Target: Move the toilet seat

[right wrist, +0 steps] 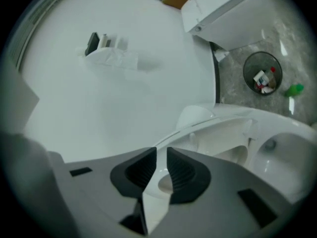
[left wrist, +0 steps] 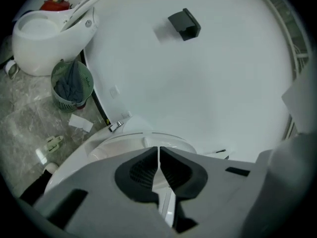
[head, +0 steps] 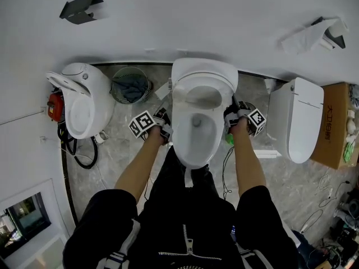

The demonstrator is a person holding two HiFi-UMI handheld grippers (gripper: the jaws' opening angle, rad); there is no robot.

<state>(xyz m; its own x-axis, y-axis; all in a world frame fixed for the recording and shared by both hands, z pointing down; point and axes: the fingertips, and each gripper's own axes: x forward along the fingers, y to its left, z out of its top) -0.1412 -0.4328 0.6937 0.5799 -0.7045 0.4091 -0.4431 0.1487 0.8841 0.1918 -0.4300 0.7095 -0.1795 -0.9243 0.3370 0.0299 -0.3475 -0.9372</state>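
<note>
Bright, even light; gripper views bulge, with dark vignetted corners.

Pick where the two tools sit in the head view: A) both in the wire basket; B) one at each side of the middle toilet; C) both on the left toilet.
B: the left tool and the right tool flank the middle toilet, one at each side of its bowl.

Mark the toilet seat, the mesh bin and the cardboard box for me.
toilet seat [head: 177, 98]: head view, ring's left side.
mesh bin [left wrist: 66, 104]: left gripper view, lower wall.
cardboard box [head: 334, 122]: head view, printed face.
</note>
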